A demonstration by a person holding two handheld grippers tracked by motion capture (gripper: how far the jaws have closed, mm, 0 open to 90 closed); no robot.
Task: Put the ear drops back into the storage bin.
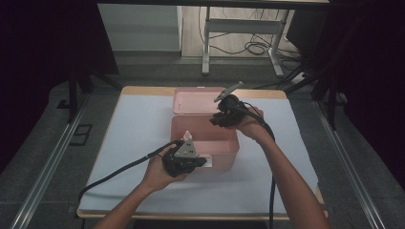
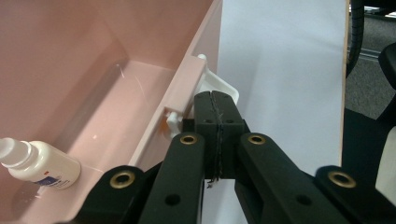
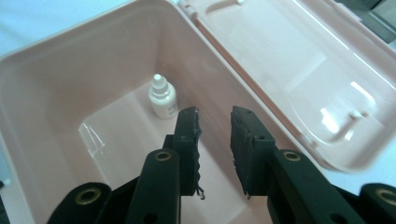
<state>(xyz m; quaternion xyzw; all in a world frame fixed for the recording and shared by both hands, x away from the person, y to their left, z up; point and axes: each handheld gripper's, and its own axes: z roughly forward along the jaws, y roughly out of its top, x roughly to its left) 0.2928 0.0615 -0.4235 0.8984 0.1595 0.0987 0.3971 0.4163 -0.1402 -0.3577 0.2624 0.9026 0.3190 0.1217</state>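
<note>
At the near wall of the pink storage box (image 1: 224, 143), the left gripper (image 2: 215, 100) is clamped tight on the white latch tab (image 2: 224, 86), steadying the box; keep that pinch firm. Inside lies a small white dropper bottle (image 3: 162, 98), and the right gripper (image 3: 215, 122) hangs above with jaws partly apart and nothing between them, so it should clear the rim before swinging back to the open lid (image 3: 299, 70).

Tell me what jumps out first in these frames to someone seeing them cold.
The open pink box at mid-table, its lid flipped flat behind it. One small white bottle lies on its floor, nothing else inside. The left gripper is shut by the white latch on the box's near wall, while the right gripper hangs above the opening, jaws apart with nothing between them.
</note>
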